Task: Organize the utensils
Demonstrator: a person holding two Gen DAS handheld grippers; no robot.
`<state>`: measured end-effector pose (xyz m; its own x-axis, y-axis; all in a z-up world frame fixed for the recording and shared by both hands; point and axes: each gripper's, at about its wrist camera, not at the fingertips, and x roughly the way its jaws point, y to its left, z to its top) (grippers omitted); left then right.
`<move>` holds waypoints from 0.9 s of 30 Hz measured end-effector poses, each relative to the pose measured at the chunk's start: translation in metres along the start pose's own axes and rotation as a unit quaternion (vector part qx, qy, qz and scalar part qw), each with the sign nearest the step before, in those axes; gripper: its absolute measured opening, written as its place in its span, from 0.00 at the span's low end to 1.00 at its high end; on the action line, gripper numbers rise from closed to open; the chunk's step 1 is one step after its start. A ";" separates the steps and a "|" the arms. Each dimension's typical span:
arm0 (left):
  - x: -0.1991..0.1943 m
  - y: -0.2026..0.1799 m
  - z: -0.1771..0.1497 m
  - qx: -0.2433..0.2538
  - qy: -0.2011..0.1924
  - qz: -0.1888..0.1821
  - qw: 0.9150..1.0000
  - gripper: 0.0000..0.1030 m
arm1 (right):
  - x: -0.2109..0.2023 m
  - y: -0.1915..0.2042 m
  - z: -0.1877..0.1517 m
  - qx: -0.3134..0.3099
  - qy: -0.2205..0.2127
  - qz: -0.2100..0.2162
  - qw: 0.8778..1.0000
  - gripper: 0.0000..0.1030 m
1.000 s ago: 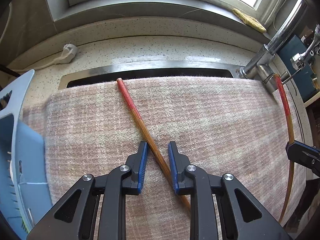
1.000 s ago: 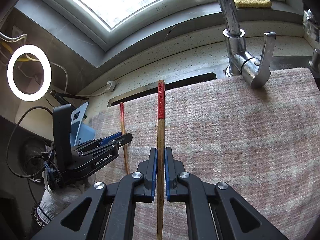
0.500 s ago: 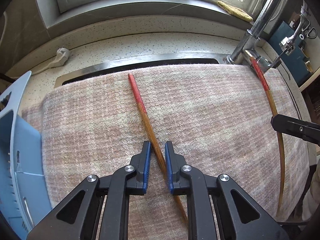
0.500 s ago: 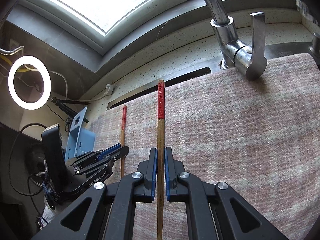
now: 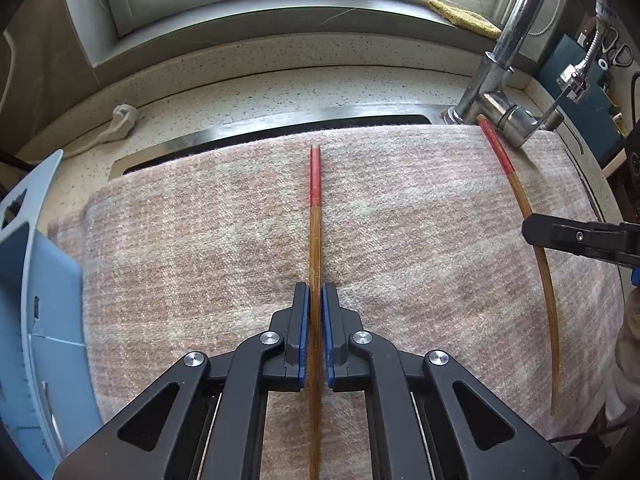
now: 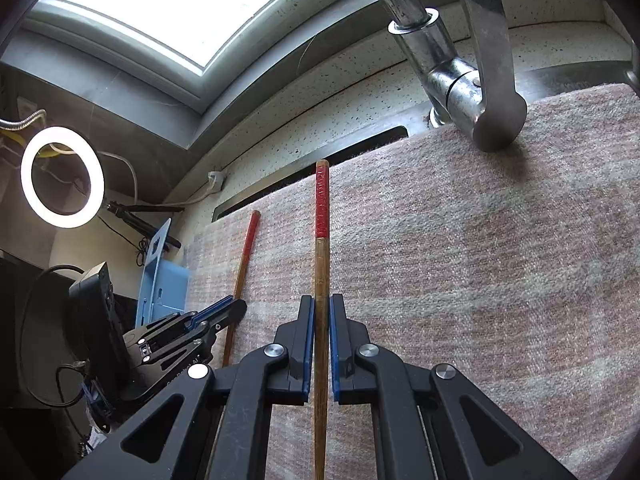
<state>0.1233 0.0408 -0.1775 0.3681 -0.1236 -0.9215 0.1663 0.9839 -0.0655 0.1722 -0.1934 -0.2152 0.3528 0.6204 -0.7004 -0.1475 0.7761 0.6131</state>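
To the left of the left gripper (image 5: 315, 300) stands a blue plastic holder (image 5: 28, 312), at the edge of the pink checked cloth (image 5: 200, 240). The left gripper points down at the cloth. Its jaws have just been closing, and now they squeeze the first chopstick (image 5: 315, 216) between the blue pads. This stick runs straight out ahead of the gripper, with its red end far from the pads and near the dark gap of the sink (image 5: 280, 128).

To the right of it, well apart, the right gripper (image 6: 320, 312) is clamped on the second chopstick (image 6: 322, 248). That stick also points straight ahead from its jaws, red end first. In the left wrist view this stick looks bent, and its red tip is near the base of the shiny tap (image 5: 496, 80).

The tap stands ahead and to the right of the right gripper, at the far edge of the cloth.
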 end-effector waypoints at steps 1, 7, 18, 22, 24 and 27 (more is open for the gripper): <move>0.002 -0.005 0.001 0.000 0.002 -0.009 1.000 0.05 | 0.000 -0.001 0.000 0.000 0.000 0.000 1.000 0.06; -0.011 -0.036 -0.006 0.030 0.000 -0.040 0.999 0.05 | -0.003 -0.006 0.005 0.008 -0.001 0.006 1.000 0.06; -0.061 -0.060 -0.007 0.066 -0.038 -0.064 0.995 0.05 | -0.012 0.014 0.008 0.001 -0.006 0.027 1.000 0.06; -0.070 -0.046 -0.007 0.059 -0.046 -0.060 0.995 0.05 | -0.012 0.030 0.009 -0.007 -0.010 0.030 0.999 0.06; -0.075 -0.035 -0.009 0.050 -0.047 -0.061 0.996 0.05 | -0.010 0.040 0.009 -0.011 -0.010 0.032 0.999 0.06; -0.084 -0.017 -0.014 0.040 -0.053 -0.055 0.996 0.05 | -0.003 0.058 0.008 -0.019 -0.008 0.038 0.999 0.06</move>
<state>0.0765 0.0359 -0.1039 0.4373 -0.2469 -0.8648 0.2819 0.9507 -0.1289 0.1696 -0.1509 -0.1743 0.3539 0.6758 -0.6466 -0.2090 0.7310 0.6496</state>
